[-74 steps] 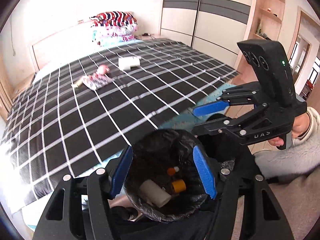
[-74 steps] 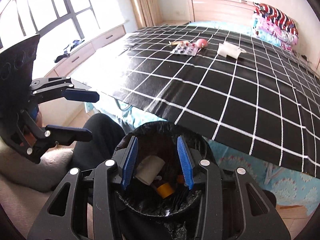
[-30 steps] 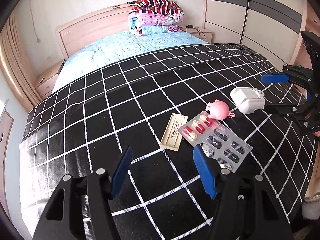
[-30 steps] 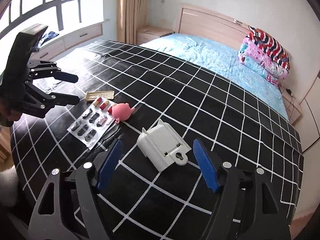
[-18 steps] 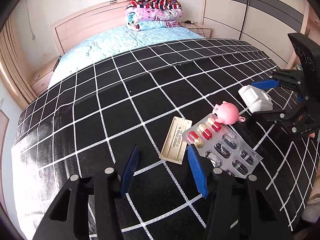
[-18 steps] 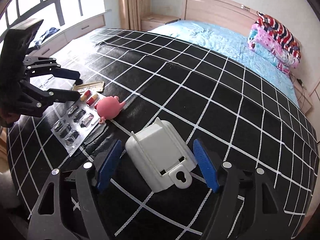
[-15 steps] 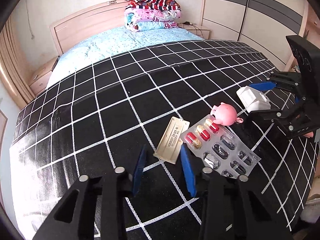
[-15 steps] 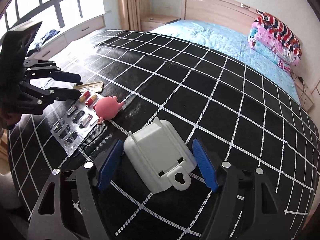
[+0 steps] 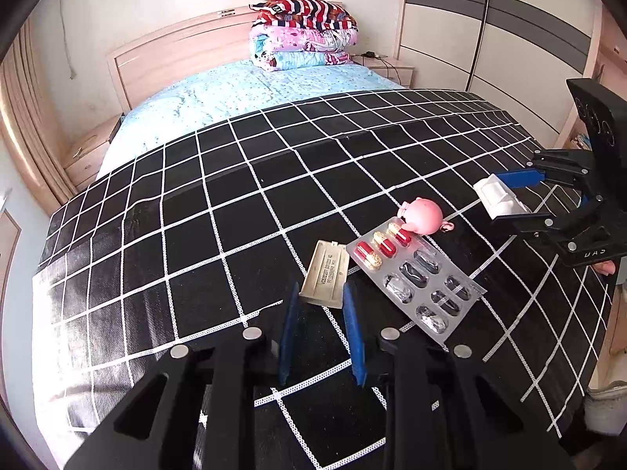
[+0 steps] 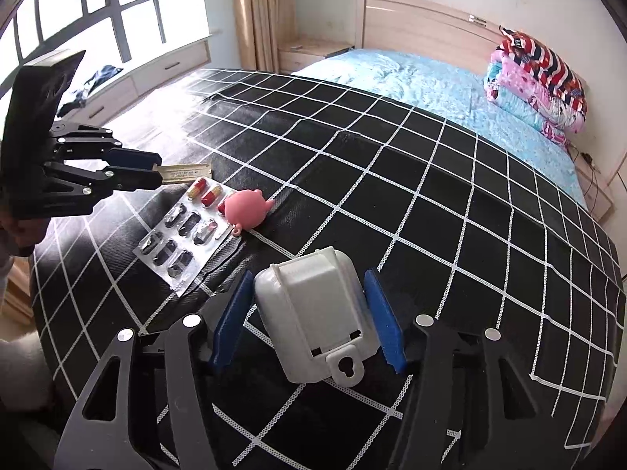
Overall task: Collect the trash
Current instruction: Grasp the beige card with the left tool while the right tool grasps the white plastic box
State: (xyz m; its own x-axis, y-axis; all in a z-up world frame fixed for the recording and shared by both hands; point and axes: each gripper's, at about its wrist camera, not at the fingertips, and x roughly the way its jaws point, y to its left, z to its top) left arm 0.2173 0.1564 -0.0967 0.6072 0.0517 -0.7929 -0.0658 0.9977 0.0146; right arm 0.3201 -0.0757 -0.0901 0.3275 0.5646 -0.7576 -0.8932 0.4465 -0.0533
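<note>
We see three capsules left in the blister pack (image 9: pixel 415 274) while our left gripper (image 9: pixel 319 305) closes around the beige strip (image 9: pixel 325 270) and our right gripper (image 10: pixel 309 313) around the white case (image 10: pixel 317 313), contact unclear.

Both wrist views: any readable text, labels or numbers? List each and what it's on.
"DAS": right gripper body, seen in the left wrist view.
Beige card: a line of printed characters, too blurred to read.
Blister pack: no legible print.
White plastic case: no text.
</note>
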